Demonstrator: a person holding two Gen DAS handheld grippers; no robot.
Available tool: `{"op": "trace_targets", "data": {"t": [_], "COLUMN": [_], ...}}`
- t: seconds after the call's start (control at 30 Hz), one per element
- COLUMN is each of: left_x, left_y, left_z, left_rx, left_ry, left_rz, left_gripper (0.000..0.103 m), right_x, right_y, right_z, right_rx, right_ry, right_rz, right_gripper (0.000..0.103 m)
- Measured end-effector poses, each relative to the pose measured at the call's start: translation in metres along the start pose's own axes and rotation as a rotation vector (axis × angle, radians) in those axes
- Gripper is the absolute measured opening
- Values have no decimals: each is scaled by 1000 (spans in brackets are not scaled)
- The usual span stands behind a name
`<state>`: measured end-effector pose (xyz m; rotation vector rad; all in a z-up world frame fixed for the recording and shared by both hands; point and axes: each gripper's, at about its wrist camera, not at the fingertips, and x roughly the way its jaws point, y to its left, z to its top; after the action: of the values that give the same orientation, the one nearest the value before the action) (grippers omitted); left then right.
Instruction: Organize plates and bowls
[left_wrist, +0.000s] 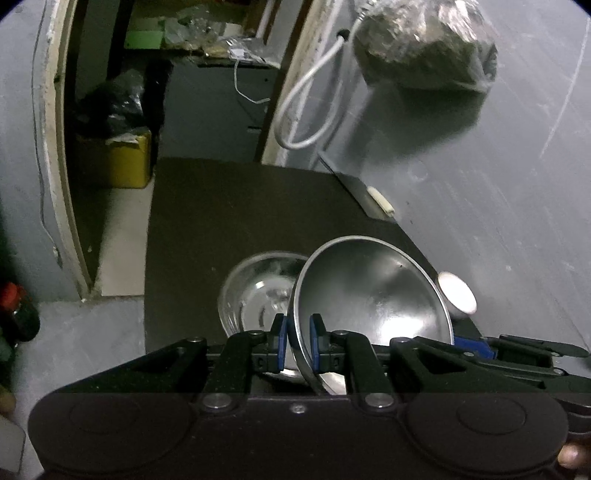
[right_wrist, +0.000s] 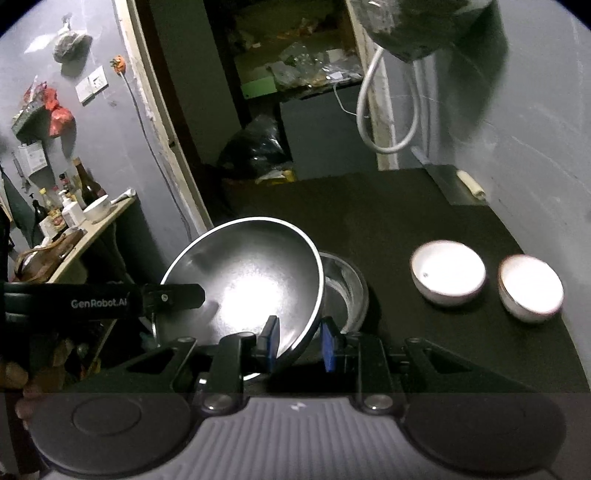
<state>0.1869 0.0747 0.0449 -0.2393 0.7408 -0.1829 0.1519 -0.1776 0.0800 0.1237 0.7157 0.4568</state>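
step: you carry the steel bowl (right_wrist: 243, 280) with both grippers, tilted, above the glass bowl (left_wrist: 258, 291) on the dark tabletop (left_wrist: 221, 214); likely a nest into it.
left gripper (left_wrist: 297, 343): fingers clenched on the steel bowl's near rim, blue pads either side of the wall.
right gripper (right_wrist: 301, 345): fingers clenched on the near rim at the opposite side of the same bowl.
steel bowl position: off the tabletop, rim overlaps the glass bowl's edge in both views; whether they touch, cannot tell.
other bowls: two white bowls (right_wrist: 447, 271) (right_wrist: 530, 286) sit side by side to the right, well apart from the pair.
do it well: level the steel bowl first, centre it over the glass one, lower both hands together.
risk: thin rim grips may slip if one hand leads; metal on glass, set down softly.
release: let go only once it sits.
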Motion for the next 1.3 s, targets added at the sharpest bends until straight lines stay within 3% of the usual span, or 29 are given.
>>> {"op": "trace_targets", "data": {"t": [0.43,0.77,1.07,1.3], "left_x": [-1,26,74,87], "left_y": [-28,-71,-98,-101], "left_z": [-41,-57,-65,-60], "left_rx": [46,131,178,180], "left_ry": [105,196,313,327], "left_rz": [-101,-199,-202,-198], "left_gripper": [13,13,13,13], "right_x": [-45,-70,-57,-51], "right_y": [-14,-47,-86,-97], "right_z": [-58,-81,-91,-84], "right_rx": [90,173,245,253], "right_ry": [58,113,198,195], "right_rz": [-106,-214,-249,-249], "right_gripper": [27,27,27,27]}}
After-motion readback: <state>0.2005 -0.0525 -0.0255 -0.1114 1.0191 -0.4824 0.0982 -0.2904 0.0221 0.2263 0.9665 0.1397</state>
